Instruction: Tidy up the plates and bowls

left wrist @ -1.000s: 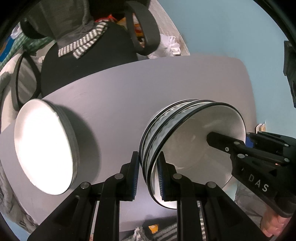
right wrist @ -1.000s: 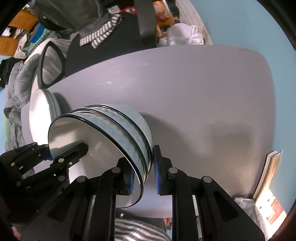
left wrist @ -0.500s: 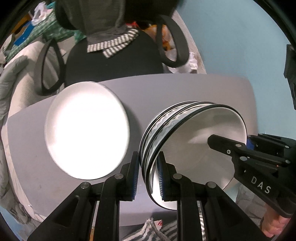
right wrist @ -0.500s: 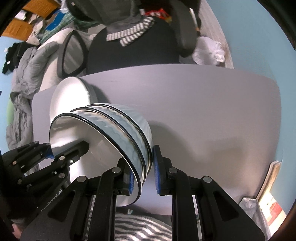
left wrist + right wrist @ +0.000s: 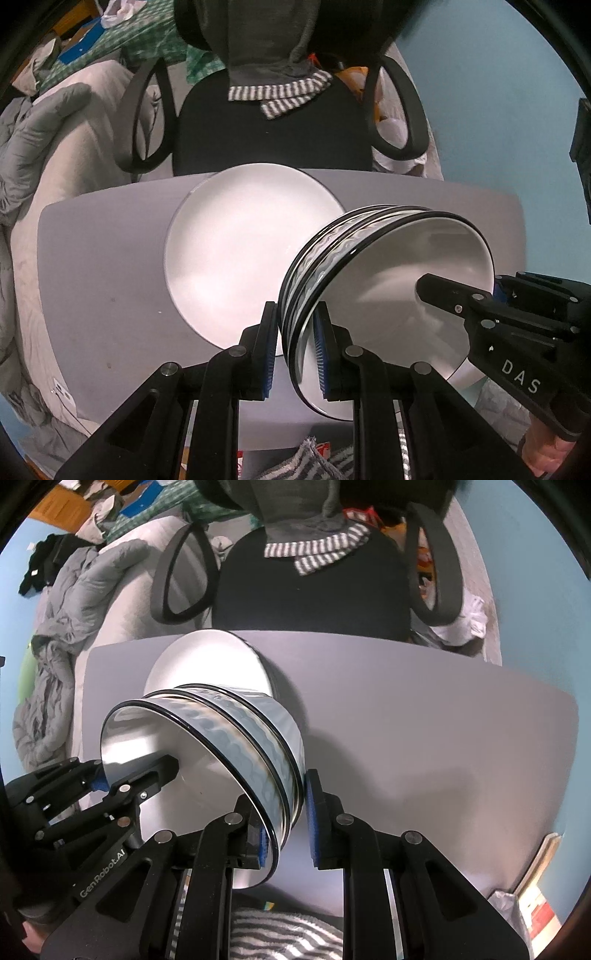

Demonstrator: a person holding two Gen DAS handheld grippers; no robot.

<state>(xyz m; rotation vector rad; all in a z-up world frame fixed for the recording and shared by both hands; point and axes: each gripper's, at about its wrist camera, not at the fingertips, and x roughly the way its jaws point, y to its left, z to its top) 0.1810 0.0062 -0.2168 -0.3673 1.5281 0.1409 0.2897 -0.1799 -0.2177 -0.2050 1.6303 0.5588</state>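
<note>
Grey table (image 5: 110, 277) holds white plate (image 5: 236, 251); nested bowls (image 5: 388, 295) held above it, partly over the plate, left gripper (image 5: 294, 350) and right gripper (image 5: 286, 827) each pinching opposite rims

The stack of bowls (image 5: 207, 760) hides the near part of the white plate (image 5: 207, 664); how many plates lie there is unclear.
</note>
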